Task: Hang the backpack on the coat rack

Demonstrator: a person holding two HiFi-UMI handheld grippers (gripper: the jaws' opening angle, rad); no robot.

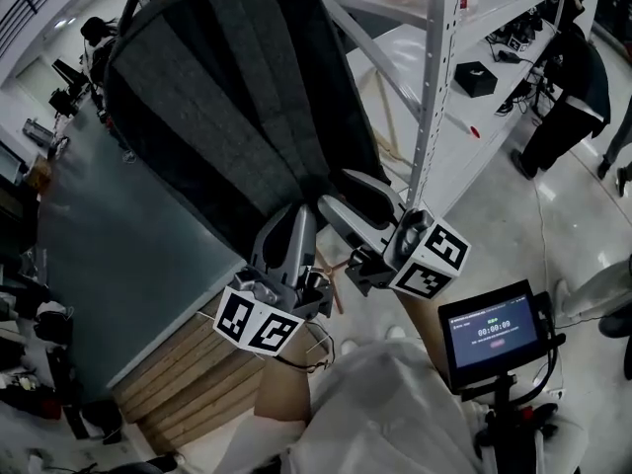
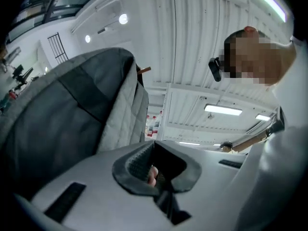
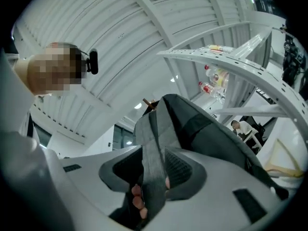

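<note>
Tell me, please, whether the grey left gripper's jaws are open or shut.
Shut: the left gripper shows its dark pads together, nothing between them.

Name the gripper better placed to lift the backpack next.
Right. The right gripper is closing its jaws around the grey strap; the left gripper is shut empty beside the backpack.

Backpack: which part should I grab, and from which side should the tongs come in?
Take the flat grey strap at the near end of the backpack, coming from below so the tongs close on its broad sides. It is thin; the body is too bulky. The right tongs are closing around it that way.
</note>
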